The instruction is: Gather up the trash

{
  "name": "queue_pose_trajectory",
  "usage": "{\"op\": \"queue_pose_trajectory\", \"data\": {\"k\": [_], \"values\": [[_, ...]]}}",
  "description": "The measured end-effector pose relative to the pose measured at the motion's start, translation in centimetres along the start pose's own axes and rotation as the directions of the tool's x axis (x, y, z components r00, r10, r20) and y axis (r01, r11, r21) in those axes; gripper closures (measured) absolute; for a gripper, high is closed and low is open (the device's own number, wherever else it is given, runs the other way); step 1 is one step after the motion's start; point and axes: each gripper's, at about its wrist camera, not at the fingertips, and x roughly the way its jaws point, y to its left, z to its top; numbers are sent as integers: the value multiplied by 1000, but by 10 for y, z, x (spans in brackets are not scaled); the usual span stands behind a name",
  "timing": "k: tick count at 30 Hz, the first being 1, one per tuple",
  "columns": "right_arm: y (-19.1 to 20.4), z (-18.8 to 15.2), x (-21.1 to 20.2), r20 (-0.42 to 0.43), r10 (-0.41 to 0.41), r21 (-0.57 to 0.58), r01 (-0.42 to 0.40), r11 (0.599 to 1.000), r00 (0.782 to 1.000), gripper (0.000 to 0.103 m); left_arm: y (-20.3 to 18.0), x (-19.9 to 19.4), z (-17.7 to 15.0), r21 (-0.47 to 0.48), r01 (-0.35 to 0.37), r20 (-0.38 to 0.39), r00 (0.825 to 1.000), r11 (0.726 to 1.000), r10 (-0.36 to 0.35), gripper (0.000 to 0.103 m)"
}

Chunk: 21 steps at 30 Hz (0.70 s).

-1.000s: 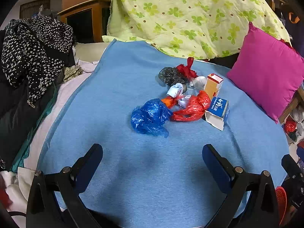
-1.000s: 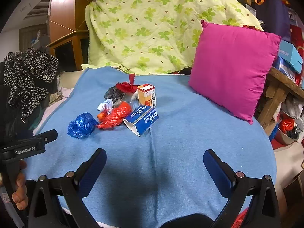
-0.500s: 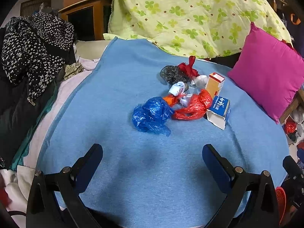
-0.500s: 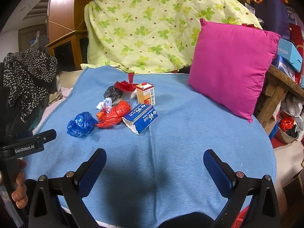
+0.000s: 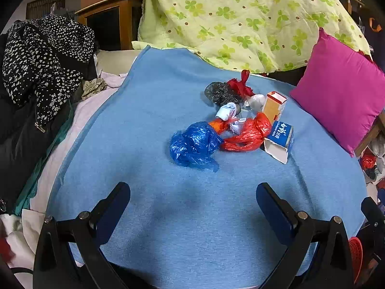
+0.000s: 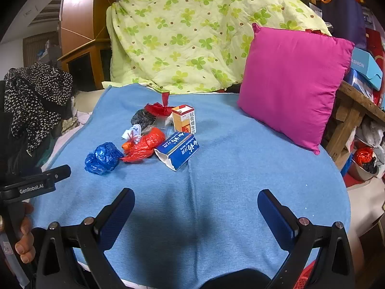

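Left wrist view is showing the left gripper (image 5: pixel 192 200) hanging over the blue blanket (image 5: pixel 149 110), fingers wide and holding nothing. The right gripper (image 6: pixel 195 204) is waiting the same way. The trash pile (image 5: pixel 238 125) is lying ahead, with a blue bag (image 5: pixel 192 144) nearest.

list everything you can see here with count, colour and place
blanket: 1, blue, spread under everything
blue bag: 1, crumpled, nearest edge of the trash pile
red bags: 2, one mid pile, one knotted at the back
black bag: 1, back of pile
blue carton: 1, blue and white, lying on its side, right of pile
orange box: 1, upright, open top, behind the carton
cushion: 1, pink, right
quilt: 1, yellow-green clover print, behind
dotted garment: 1, black and white, left
left tongs: open, empty
right tongs: open, empty
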Motion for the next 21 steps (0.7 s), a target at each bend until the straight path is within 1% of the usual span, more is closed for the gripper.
{"op": "queue_pose_trajectory", "data": {"k": [7, 11, 15, 18, 21], "values": [[0, -1, 1, -5, 1, 3, -1, 1000, 1000, 0, 0, -2, 1, 9, -2, 20, 1000, 1000, 2, 0], [-1, -1, 2, -10, -8, -2, 8, 1000, 1000, 0, 0, -1, 0, 15, -5, 18, 1000, 1000, 5, 0], [-1, -2, 4, -10, -5, 3, 5, 1000, 1000, 0, 1, 2, 0, 16, 2, 14, 1000, 1000, -2, 0], [-4, -2, 8, -10, 1, 1, -1, 1000, 1000, 0, 5, 7, 0, 9, 14, -2, 1000, 1000, -14, 0], [-7, 0, 17, -14, -12, -12, 12, 1000, 1000, 0, 10, 14, -1, 4, 20, -15, 1000, 1000, -20, 0]]}}
